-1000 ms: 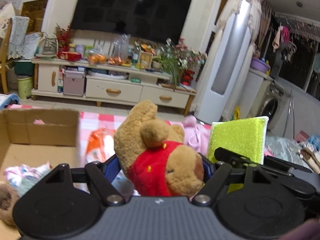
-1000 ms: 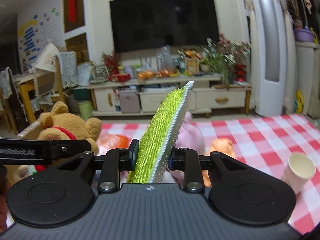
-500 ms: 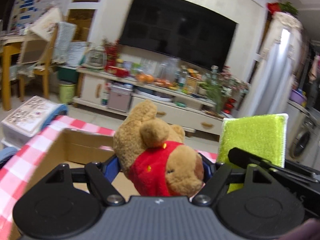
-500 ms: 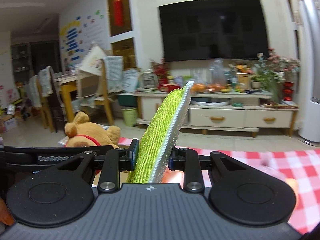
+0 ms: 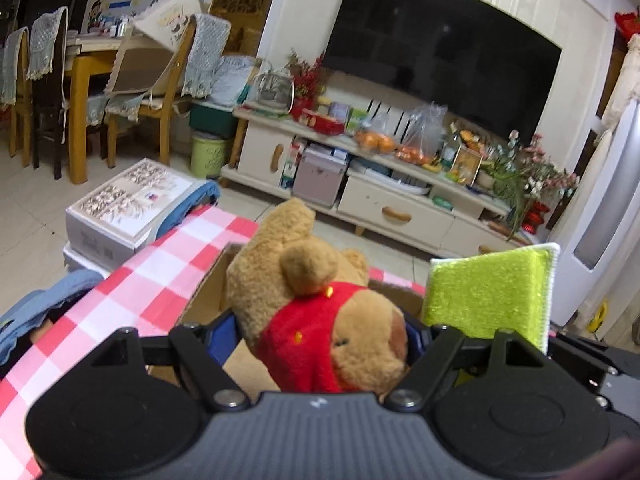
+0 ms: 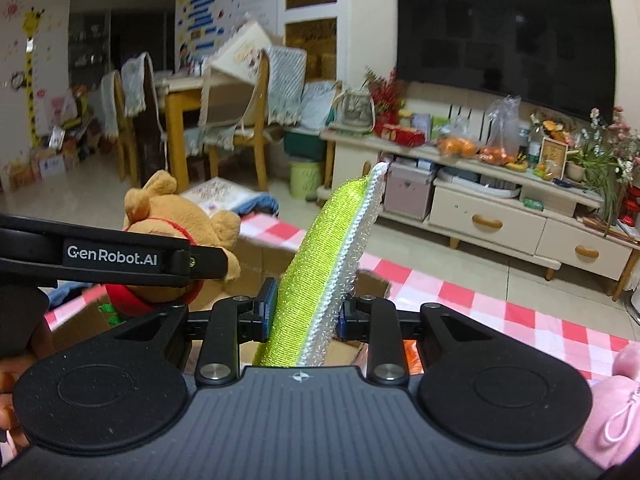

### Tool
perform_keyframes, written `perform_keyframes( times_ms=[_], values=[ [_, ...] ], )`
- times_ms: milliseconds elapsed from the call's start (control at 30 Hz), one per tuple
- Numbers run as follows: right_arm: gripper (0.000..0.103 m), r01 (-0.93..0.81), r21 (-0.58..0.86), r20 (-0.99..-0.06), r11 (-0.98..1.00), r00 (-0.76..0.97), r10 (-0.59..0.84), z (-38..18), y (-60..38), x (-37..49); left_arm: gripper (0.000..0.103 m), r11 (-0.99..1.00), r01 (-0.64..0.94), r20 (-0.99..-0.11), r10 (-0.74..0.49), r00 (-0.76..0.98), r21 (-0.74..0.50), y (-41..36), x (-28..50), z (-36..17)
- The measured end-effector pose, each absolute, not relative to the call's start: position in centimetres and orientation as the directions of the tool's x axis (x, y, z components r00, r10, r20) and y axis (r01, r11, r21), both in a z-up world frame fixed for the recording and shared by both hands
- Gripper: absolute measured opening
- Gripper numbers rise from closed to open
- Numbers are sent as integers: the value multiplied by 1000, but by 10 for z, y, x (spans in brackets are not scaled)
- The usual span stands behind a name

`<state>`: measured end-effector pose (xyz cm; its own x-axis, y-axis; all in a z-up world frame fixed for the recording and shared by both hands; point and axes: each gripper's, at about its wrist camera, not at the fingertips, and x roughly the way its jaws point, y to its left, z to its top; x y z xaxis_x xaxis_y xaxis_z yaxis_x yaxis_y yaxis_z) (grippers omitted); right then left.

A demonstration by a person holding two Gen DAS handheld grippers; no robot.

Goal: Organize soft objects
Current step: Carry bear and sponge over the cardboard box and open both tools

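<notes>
My left gripper is shut on a brown teddy bear in a red shirt, held above an open cardboard box on the red-checked table. The bear also shows at the left of the right wrist view. My right gripper is shut on a lime-green sponge cloth with a white edge, held upright just right of the bear. The cloth also shows in the left wrist view. The box lies below both grippers.
The red-and-white checked tablecloth covers the table. A pink soft item lies at the right on the table. Beyond the table edge are a white storage box, chairs and a TV cabinet.
Both grippers have swung left with their loads. The cardboard box has come under and in front of them, and the table's left edge and the dining chairs have come into view.
</notes>
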<state>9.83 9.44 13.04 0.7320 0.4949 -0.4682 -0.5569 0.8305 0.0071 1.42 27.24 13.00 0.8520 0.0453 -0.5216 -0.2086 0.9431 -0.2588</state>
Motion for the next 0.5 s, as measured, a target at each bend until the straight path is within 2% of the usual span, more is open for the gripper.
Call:
perform_keyframes(
  times_ms=[167, 267, 300, 333, 367, 500],
  values=[
    [35, -574, -7, -518, 819, 703, 488, 122, 101, 99, 79, 945, -217, -560, 44, 827, -246, 270, 19, 122],
    [47, -567, -11, -529, 824, 702, 477, 121, 95, 95, 81, 942, -227, -584, 43, 811, -246, 270, 22, 119],
    [68, -562, -9, -530, 827, 704, 472, 120, 90, 92, 84, 942, -227, -593, 38, 804, -247, 270, 23, 118],
    [95, -557, -6, -527, 831, 708, 470, 121, 90, 92, 86, 942, -229, -595, 41, 803, -245, 268, 23, 118],
    [100, -548, -6, -512, 837, 721, 468, 123, 88, 88, 87, 942, -231, -592, 45, 805, -242, 268, 22, 119],
    [99, -538, -3, -480, 843, 740, 470, 128, 82, 76, 93, 945, -223, -568, 51, 821, -238, 263, 19, 126]
  ],
)
